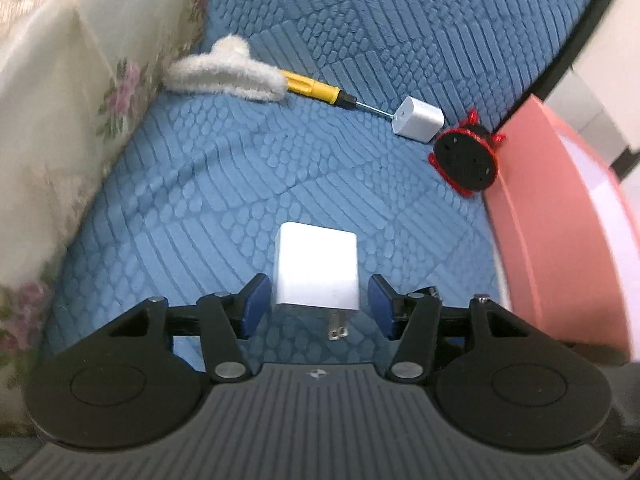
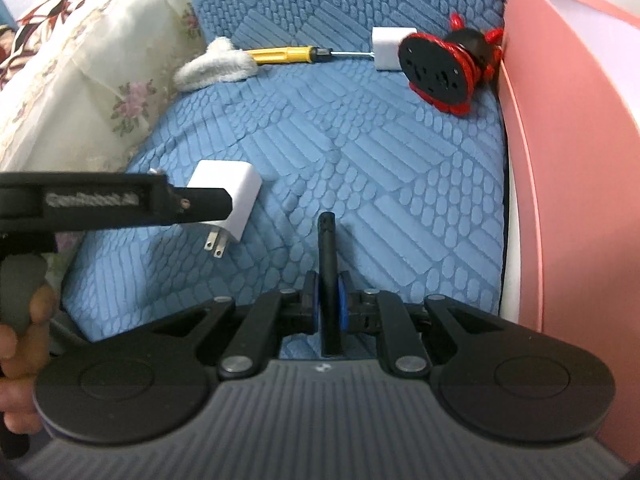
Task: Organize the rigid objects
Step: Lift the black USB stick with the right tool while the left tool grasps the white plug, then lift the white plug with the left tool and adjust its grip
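A white plug charger lies on the blue quilted cover, prongs toward the camera, between the open blue pads of my left gripper; the pads stand just beside it, apart. It also shows in the right wrist view, partly behind the left gripper's finger. My right gripper is shut on a thin black rod that points forward. Farther back lie a yellow-handled screwdriver, a second white charger cube and a black spool with red cord.
A pink box stands along the right side, against the spool. A fluffy white cloth covers the screwdriver's handle end. A floral cream fabric rises along the left. The blue cover spreads between them.
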